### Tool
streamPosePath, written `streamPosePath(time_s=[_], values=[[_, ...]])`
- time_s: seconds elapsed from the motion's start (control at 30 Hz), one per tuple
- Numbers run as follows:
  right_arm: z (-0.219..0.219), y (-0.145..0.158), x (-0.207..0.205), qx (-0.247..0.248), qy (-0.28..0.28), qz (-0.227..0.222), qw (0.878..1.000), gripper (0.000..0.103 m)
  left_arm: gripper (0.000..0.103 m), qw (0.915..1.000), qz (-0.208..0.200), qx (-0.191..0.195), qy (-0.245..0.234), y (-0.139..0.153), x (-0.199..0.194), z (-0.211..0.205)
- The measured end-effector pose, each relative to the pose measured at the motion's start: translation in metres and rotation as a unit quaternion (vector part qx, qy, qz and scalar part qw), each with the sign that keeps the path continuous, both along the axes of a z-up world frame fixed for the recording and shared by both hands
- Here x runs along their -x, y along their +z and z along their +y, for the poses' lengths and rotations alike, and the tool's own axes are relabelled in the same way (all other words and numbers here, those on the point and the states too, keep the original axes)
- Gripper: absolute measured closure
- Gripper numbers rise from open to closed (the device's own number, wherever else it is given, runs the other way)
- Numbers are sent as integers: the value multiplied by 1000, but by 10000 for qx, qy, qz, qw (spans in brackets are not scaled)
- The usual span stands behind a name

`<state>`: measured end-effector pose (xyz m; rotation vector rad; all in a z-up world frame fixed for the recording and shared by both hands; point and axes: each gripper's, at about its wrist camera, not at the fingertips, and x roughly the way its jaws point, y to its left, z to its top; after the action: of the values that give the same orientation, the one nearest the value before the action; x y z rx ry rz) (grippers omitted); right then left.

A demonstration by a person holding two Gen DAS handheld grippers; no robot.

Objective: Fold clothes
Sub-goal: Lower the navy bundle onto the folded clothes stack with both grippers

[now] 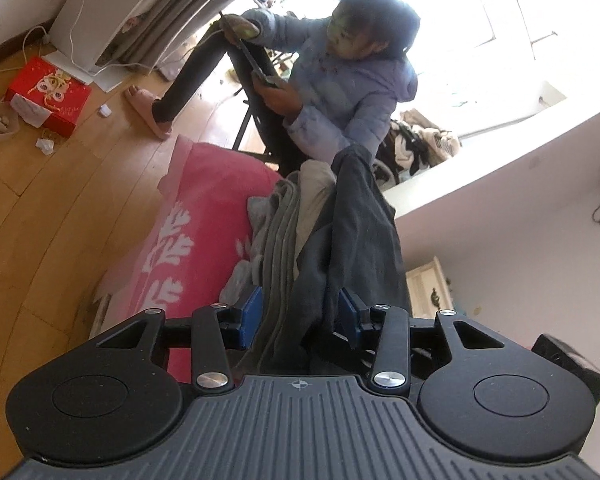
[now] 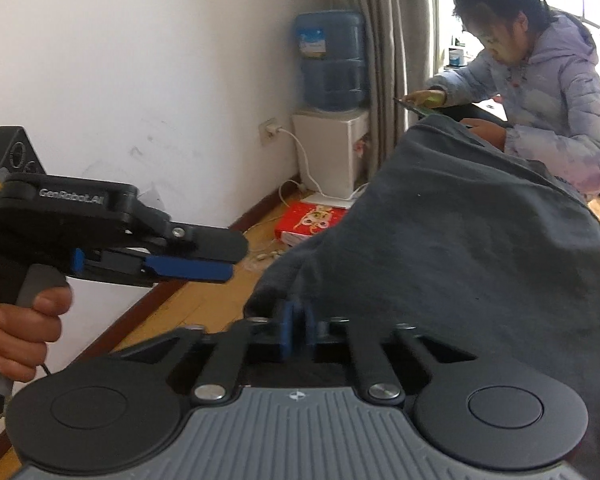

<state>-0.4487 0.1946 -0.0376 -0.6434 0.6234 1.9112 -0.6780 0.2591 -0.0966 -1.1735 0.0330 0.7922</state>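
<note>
A dark grey garment (image 2: 460, 248) hangs in a big fold in the right wrist view. My right gripper (image 2: 298, 332) is shut on its lower edge, blue pads pressed together. The same garment (image 1: 360, 232) hangs ahead in the left wrist view, beside a heap of lighter grey clothes (image 1: 276, 240) on a pink bedspread (image 1: 204, 216). My left gripper (image 1: 300, 310) is open, and the cloth seen between its pads lies beyond them. From the right wrist view the left gripper (image 2: 230, 260) shows side-on in a hand, just left of the garment, with nothing between its fingers.
A seated person in a pale lilac jacket (image 1: 340, 80) holds a phone beyond the bed. A red box (image 1: 48, 96) and scraps lie on the wooden floor. A water dispenser with a blue bottle (image 2: 332, 60) stands against the white wall beside a curtain.
</note>
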Motion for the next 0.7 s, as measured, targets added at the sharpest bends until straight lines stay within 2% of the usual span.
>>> streamPosePath(time_s=[0.2,0.27,0.37,0.47,0.57,0.63,0.7], values=[[-9,8,-37,97,-501,1008,9936,102,62,9993,282,-242,26,7,3,0],[-10,8,-56,173,-667,1621,9844,102,62,9991,337,-226,85,7,5,4],[-14,7,-75,231,-864,2163,9722,102,62,9996,255,-57,75,-2,4,12],[-17,4,-83,277,-960,2395,9657,102,61,9993,98,357,24,-22,-1,23],[-20,4,-86,277,-955,2443,9646,102,61,9973,-316,667,-9,-38,-5,30],[-20,5,-86,246,-933,2449,9647,102,61,9960,-655,598,-116,-37,-8,28],[-21,6,-87,227,-919,2483,9640,102,59,9966,-654,410,-305,-30,-14,27]])
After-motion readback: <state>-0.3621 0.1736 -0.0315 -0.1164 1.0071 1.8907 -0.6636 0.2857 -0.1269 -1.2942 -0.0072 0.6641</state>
